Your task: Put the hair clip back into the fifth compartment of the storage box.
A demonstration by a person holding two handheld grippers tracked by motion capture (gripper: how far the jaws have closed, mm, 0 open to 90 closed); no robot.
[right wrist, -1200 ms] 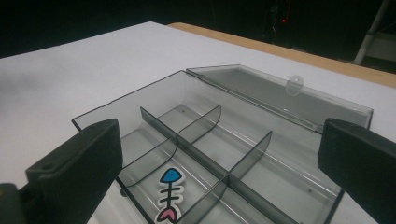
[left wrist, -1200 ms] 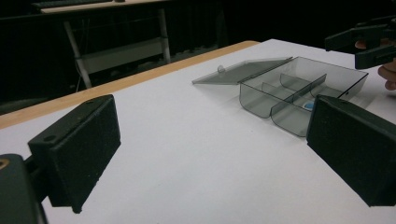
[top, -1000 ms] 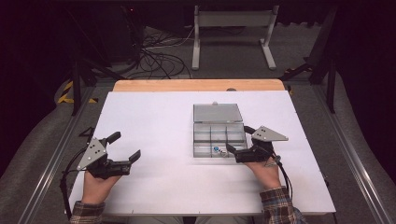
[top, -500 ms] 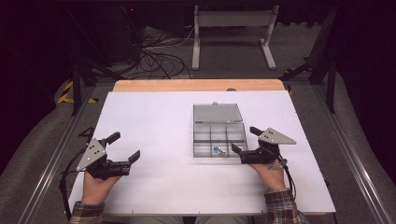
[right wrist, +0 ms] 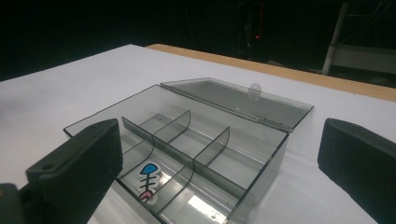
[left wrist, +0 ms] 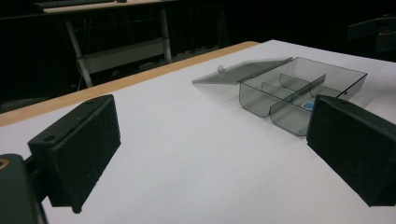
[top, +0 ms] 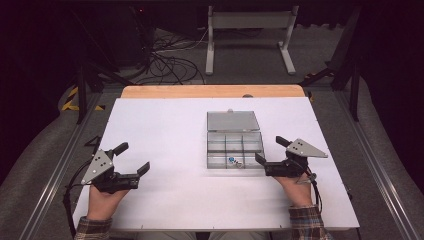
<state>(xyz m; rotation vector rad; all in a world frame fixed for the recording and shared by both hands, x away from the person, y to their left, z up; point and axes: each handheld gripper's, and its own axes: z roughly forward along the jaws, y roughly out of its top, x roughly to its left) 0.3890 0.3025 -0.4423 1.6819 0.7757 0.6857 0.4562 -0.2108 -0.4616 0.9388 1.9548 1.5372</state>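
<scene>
- Dark floor, cables and a metal stand are lying beyond the white worktop (top: 165,120), whose far edge is carrying a wooden strip.
- Sitting just ahead of the right tool (top: 270,152), the clear box (top: 235,147) is lying open, its lid (top: 233,121) folded flat on the far side.
- Inside the box, in a near compartment closest to that tool, a fish sticker (right wrist: 147,179) is resting; a second small piece beside it is too small to tell.
- Both tools are standing with jaws apart and gripping nothing; the left tool (top: 134,159) is resting well away from the box.
- Risk, as I judge it: the box is looking light, so a jaw catching its near wall or a divider (right wrist: 210,145) could be sliding or tipping it.
- A flat sticker could be slipping from wide pads, or a jaw could be jamming in the narrow compartment.
- Reaching over could be knocking the lid or its small tab (right wrist: 254,91).
- Open worktop is lying all around the left tool; behind and outside the right tool the worktop edge is coming close, so drawing back needs care.
</scene>
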